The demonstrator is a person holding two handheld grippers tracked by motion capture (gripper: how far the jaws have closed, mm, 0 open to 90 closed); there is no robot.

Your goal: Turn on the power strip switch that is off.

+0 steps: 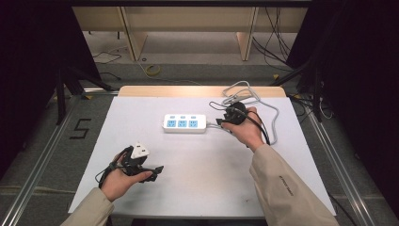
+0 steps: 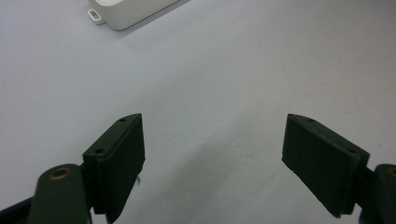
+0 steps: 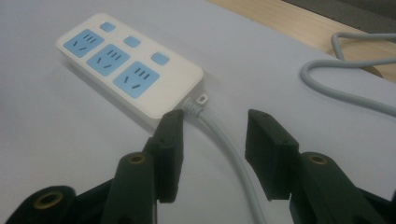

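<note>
A white power strip [image 1: 184, 123] with three blue sockets lies on the white table sheet [image 1: 202, 183], near the middle. Its grey cable [image 1: 275, 117] runs off its right end and loops to the far right. My right gripper [image 1: 220, 123] hovers just right of the strip, open. In the right gripper view the strip [image 3: 126, 74] lies ahead and the cable [image 3: 224, 140] passes between the open jaws, untouched. My left gripper [image 1: 159, 169] rests at the front left, open and empty. In the left gripper view, a corner of the strip [image 2: 130, 9] shows at the top.
The wooden table edge [image 1: 197, 91] borders the far side. Loose cables [image 1: 150, 69] lie on the floor beyond. A metal rail [image 1: 42, 155] runs along the left, and a "5" mark [image 1: 81, 128] is on the floor.
</note>
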